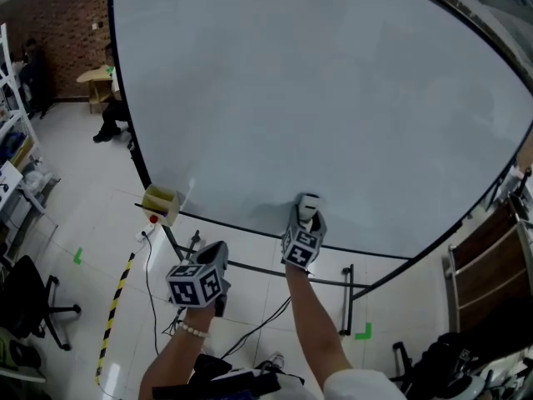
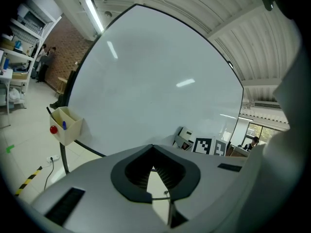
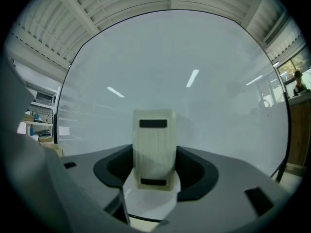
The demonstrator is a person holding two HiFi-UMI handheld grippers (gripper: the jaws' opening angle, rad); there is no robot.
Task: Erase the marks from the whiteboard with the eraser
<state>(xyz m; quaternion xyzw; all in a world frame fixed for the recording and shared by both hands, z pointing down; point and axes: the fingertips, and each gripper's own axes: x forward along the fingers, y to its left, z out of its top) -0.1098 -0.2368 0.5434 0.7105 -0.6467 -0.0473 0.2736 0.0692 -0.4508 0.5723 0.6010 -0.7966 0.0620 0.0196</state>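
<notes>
My right gripper (image 3: 154, 168) clamps the eraser (image 3: 154, 142), whose far end is against the whiteboard (image 1: 316, 82). My left gripper (image 2: 153, 152) is closed and empty. Left of it, a box (image 2: 72, 131) holds a blue pen (image 2: 63, 125), with a red knob (image 2: 53, 129) at its wall.

A large whiteboard (image 1: 333, 98) fills most of the view, its surface plain pale grey. The right claw (image 1: 306, 223) holds a cream eraser (image 1: 310, 204) at the board's lower edge. The left claw (image 1: 218, 252) hangs lower, apart from the board. A yellow box (image 1: 160, 203) sits at the board's lower left, above a white tiled floor (image 1: 75, 215).
</notes>
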